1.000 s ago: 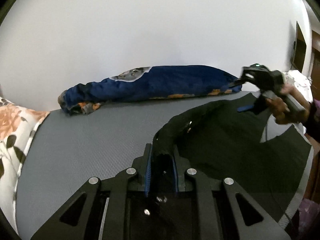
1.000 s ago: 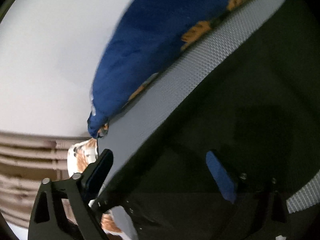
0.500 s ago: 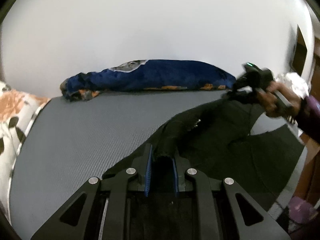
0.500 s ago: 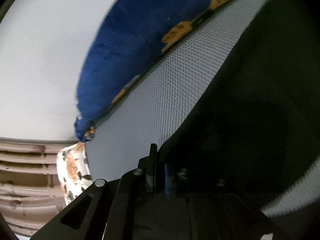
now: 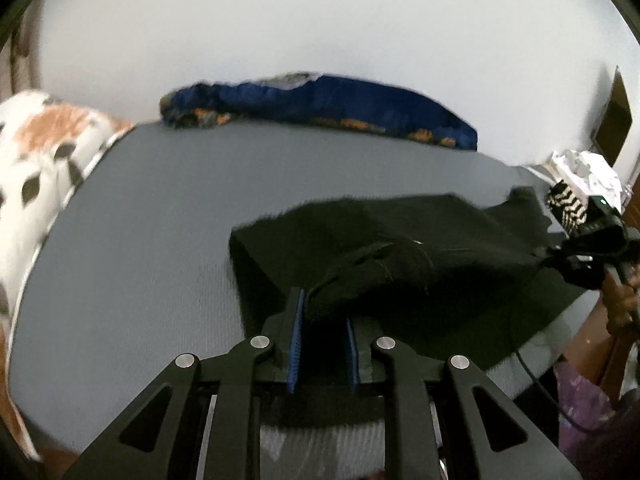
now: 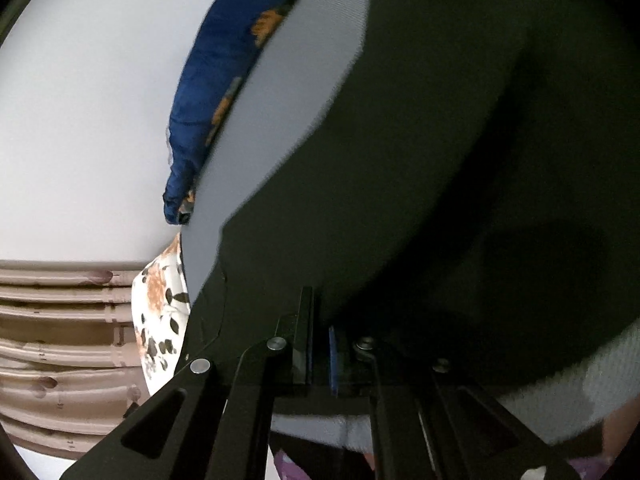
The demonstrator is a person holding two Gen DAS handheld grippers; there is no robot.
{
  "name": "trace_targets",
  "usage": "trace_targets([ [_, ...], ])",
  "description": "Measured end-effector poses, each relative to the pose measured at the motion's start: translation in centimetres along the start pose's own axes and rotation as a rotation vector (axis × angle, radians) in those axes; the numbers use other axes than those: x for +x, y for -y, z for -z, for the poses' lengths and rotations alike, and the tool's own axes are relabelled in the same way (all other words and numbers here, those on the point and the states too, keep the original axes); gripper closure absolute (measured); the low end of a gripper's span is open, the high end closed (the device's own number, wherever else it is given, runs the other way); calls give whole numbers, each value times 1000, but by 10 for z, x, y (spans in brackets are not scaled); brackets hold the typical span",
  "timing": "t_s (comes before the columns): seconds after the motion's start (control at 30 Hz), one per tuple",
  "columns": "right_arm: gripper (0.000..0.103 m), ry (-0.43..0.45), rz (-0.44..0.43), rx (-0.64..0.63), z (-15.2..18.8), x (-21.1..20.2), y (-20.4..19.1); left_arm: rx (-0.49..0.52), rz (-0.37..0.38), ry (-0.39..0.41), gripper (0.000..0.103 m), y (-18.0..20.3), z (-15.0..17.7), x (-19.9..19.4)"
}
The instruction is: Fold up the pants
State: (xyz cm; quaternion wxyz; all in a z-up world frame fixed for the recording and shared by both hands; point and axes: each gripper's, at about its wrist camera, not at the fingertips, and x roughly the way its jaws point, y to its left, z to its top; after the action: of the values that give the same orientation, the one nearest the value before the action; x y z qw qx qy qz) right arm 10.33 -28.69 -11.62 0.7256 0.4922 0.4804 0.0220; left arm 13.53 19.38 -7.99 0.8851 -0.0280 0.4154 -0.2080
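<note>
Both grippers, L (image 5: pixel 320 344) & R (image 6: pixel 318 354), clamp pants (image 5: pixel 400 240). Keep edge taut; lay toward 9 o'clock on bed (image 5: pixel 160 220).

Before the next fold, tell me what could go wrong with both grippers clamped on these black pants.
1. The left gripper pinches only a small bunch of the black pants; a strong pull might slip it free.
2. The pants' right side already hangs past the grey mattress edge near the right gripper, so slack could slide off.
3. The frames are blurred from motion; folding at this pace may leave the layers misaligned.
</note>
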Motion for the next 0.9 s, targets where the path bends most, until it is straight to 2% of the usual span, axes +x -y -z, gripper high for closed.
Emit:
trace_targets([
  [0.2, 97, -11, 16, 34, 25, 1, 35, 3, -48, -81, 83, 2, 49, 12],
  [0.3, 97, -14, 22, 36, 31, 8, 46, 22, -74, -107, 83, 3, 63, 20],
  [0.4, 97, -13, -18, 51, 30, 13, 57, 74, -118, -115, 79, 9, 63, 20],
  [0.43, 96, -13, -38, 53, 30, 13, 61, 74, -136, -120, 74, 10, 62, 18],
  [0.53, 96, -10, -80, 42, 27, 14, 65, 54, -258, -104, 38, 12, 56, 4],
  [0.57, 95, -11, -101, 48, 26, 15, 67, 56, -302, -83, 32, 15, 51, -4],
  [0.67, 93, -12, -171, 75, 26, 13, 73, 128, -376, -6, 29, 45, 37, -19],
  [0.73, 89, 1, -251, 133, 24, 10, 81, 209, -335, 31, 29, 74, 25, -21],
  [0.8, 79, 40, -295, 173, 18, 4, 86, 289, -265, 65, 20, 109, 10, -15],
  [0.83, 69, 63, -300, 179, 14, 0, 88, 318, -239, 76, 16, 126, 4, -10],
  [0.87, 65, 75, -302, 182, 10, -4, 89, 358, -232, 79, 13, 144, -3, -4],
  [0.9, 64, 76, -306, 191, 5, -8, 90, 394, -265, 69, 13, 155, -6, 3],
])
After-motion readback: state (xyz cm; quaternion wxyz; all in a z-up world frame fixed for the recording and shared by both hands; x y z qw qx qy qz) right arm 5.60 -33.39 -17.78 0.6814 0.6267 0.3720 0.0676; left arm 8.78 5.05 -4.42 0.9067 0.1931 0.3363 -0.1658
